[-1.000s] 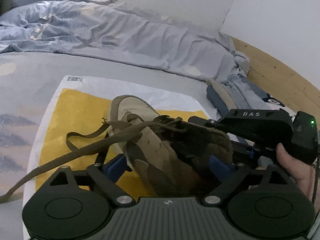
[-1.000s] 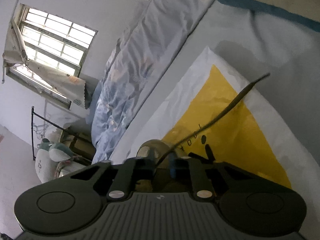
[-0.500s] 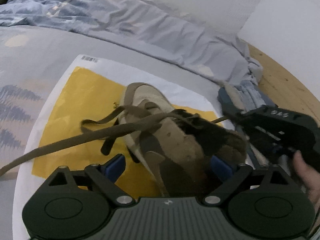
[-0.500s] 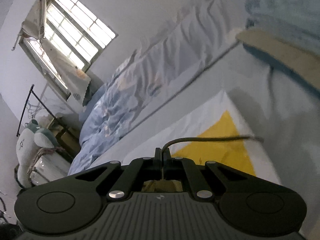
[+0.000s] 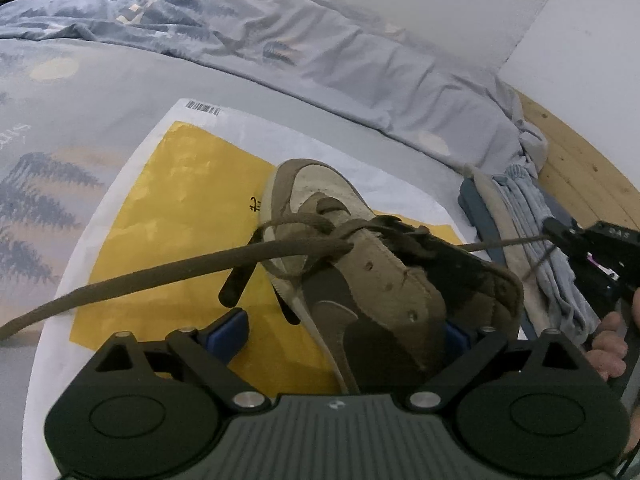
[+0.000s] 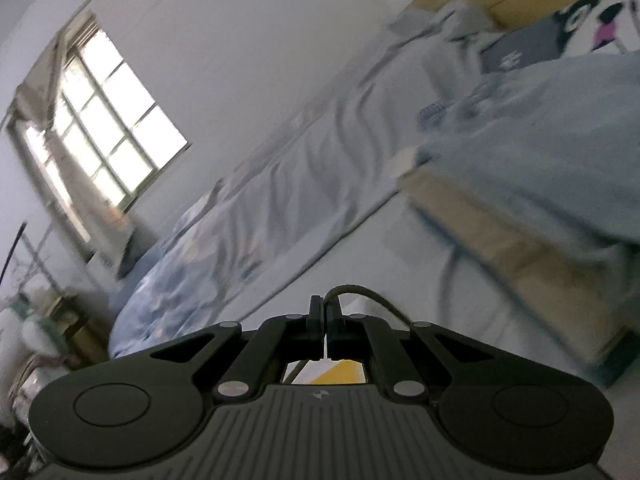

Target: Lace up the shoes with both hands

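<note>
The left gripper [image 5: 344, 332] is clamping the heel end of the brown shoe [image 5: 360, 264], its blue pads pressed to either side, while the shoe is resting on a yellow-and-white mailer bag [image 5: 168, 200] spread over the bed [image 5: 100, 92]. One lace end [image 5: 132, 284] is trailing off toward the left. The right gripper [image 5: 554, 232] is pinching the other lace end [image 5: 508, 243] off to the shoe's right, its jaws together on it and the lace looking taut. A rumpled blue duvet [image 5: 280, 40] is lying along the wall.
</note>
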Motion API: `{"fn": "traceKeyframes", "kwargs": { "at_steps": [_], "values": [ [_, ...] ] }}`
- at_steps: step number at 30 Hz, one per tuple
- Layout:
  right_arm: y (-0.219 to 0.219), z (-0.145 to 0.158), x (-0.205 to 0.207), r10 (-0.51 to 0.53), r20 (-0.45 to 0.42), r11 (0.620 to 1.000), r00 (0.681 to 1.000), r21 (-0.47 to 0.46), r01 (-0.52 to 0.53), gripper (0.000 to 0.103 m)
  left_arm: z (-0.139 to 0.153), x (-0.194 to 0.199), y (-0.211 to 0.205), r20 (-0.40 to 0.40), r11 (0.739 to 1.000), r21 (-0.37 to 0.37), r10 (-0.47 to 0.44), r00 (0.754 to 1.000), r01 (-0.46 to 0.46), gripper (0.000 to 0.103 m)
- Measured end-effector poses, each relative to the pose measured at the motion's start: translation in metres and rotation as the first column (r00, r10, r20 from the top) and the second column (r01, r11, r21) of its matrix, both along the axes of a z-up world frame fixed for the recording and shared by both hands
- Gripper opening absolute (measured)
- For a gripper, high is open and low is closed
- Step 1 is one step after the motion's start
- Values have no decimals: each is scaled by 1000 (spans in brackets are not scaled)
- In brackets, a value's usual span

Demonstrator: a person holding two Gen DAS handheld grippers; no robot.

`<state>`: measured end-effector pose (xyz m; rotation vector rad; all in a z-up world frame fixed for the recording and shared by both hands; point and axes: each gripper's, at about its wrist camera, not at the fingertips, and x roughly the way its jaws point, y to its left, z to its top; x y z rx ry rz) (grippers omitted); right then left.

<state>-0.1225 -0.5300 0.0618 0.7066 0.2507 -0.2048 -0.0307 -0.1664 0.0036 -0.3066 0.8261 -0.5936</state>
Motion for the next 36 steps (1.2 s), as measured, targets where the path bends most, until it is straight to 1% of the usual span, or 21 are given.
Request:
{"fn": "traceKeyframes", "kwargs": {
  "at_steps": [3,11,14,21,25,31,33,35,36],
  "values": [
    [-15,3,-7,-47,5,999,999,-14,47,1,1,-1,-2,12,1000,10,-1,1000,0,97],
    [-41,9,-20,-144,15,989,989,-39,145,1,-1,0,-4,9,1000,10,14,1000,-14,99],
    [-49,12,-26,-181,10,981,983,-66,182,1,-1,0,-5,10,1000,13,22,1000,-22,99],
    [-77,14,-42,-272,-9,960,962,-79,270,1,-2,1,-9,17,999,22,35,999,-35,99],
    [-89,13,-51,-314,-37,947,949,-78,311,1,-2,2,-12,21,999,26,34,999,-34,100],
    [-101,7,-56,-349,-95,937,932,-57,345,2,-2,4,-12,15,999,19,42,999,-42,99],
    [-104,6,-60,-376,-112,927,920,-51,372,3,-2,4,-10,9,999,8,47,999,-47,99],
    [-107,5,-64,-406,-132,914,904,-52,403,6,-2,6,-6,-5,998,-20,59,998,-59,99],
    [-108,5,-66,-421,-142,907,896,-52,418,13,-3,8,-4,-15,997,-37,65,998,-66,99]
  ]
}}
